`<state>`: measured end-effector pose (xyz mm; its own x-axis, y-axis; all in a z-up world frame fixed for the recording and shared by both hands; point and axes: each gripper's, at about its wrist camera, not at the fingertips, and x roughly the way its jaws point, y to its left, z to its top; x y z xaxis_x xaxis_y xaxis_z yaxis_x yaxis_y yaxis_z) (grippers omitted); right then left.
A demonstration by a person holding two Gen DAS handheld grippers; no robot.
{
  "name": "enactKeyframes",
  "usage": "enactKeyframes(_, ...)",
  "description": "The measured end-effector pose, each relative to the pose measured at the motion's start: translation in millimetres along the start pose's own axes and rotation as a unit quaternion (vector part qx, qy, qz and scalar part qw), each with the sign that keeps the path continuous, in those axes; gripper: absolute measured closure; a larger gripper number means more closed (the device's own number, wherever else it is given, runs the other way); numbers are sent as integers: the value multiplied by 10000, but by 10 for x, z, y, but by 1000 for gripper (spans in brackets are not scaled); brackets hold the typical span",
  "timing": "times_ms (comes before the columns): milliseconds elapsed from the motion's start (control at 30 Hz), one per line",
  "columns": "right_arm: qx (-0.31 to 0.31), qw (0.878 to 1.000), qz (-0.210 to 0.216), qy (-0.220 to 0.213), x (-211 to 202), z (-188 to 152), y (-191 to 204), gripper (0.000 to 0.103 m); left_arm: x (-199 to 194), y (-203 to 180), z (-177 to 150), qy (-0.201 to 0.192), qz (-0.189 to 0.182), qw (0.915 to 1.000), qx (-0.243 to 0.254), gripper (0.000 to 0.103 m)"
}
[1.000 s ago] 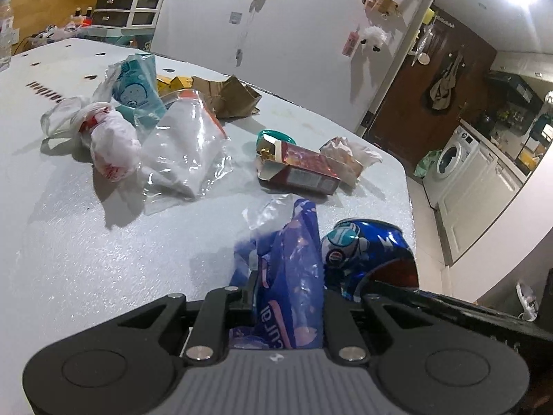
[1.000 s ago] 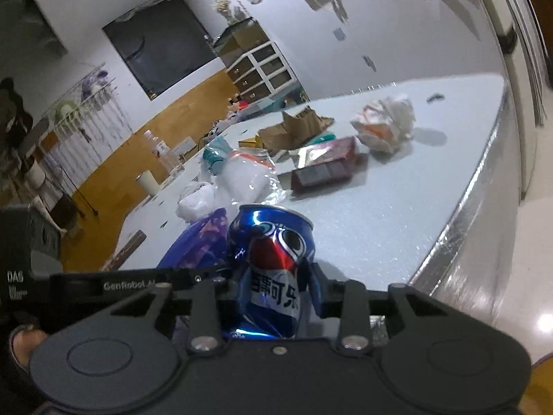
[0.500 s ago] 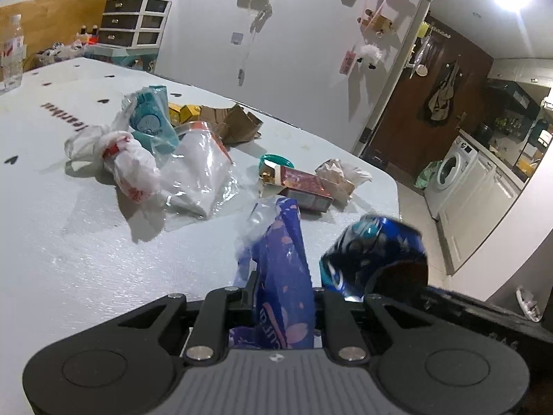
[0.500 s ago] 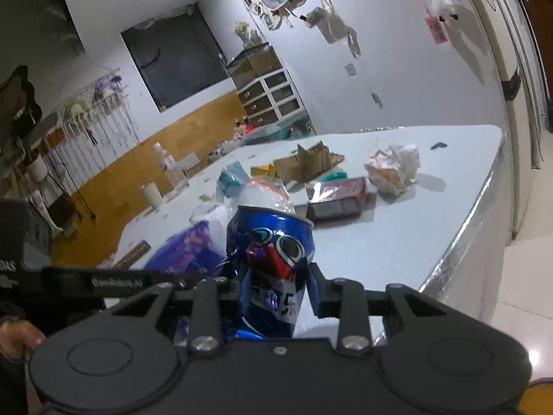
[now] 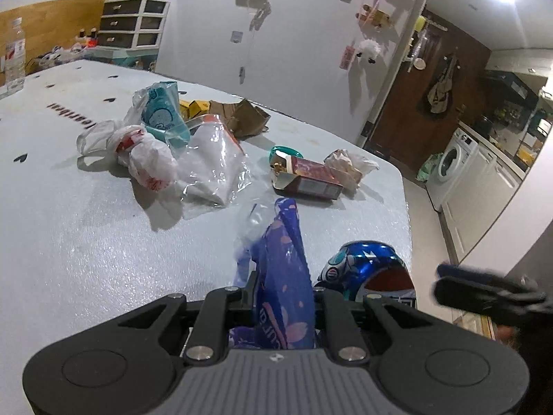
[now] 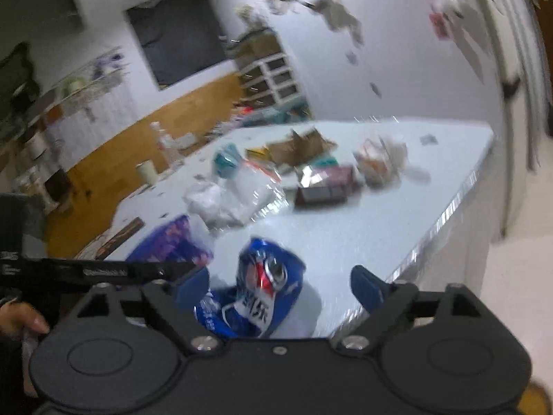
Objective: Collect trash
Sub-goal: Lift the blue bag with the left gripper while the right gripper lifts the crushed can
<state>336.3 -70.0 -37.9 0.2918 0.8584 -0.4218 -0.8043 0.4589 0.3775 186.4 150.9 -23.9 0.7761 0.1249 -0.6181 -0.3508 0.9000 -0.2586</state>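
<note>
The left gripper [image 5: 283,306] has stayed clenched on the purple plastic wrapper [image 5: 281,269], pinched between its fingers. The right gripper [image 6: 280,287] has just sprung wide — half a second ago it clamped the Pepsi can [image 6: 268,287], which now sits loose between the spread fingers above the counter [image 6: 363,221], apparently dropping. The can looks dented — blue, red and white.

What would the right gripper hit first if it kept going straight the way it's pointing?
Probably the blue soda can, which sits between the open fingers of the right gripper, loose. Beyond it lies bare table, then the maroon box. The picture is blurred, so depth is uncertain.
</note>
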Motion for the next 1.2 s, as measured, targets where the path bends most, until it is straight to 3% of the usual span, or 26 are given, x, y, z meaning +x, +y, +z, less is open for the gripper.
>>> enactKeyframes(133,-1338,9906,162,226,-21,190,142,0,-17,4,-9,12,-108,9999,133,86)
enactKeyframes(233,-2244,9718,384,622,74,281,271,0,-20,-4,-12,16,-166,9996,212,86)
enactKeyframes(400,-3212,9338,564,1475,345,355,493,0,-27,-17,-17,37,-326,9989,345,86)
enactKeyframes(633,-3573,9086,778,2018,676,552,664,0,-68,49,1,22,-335,9986,399,86)
enactKeyframes(800,-3655,8932,968,2434,826,506,736,0,-72,134,-1,55,-322,9988,363,86)
enactKeyframes(900,-3701,8840,825,2734,917,442,749,2,-55,173,-9,104,-304,9988,366,87)
enactKeyframes(1000,-3668,8834,678,2836,933,422,725,11,-45,191,-18,142,-303,9987,386,86)
enactKeyframes(1200,-3211,9117,472,2518,870,498,641,13,-65,218,-35,117,-274,9990,334,86)
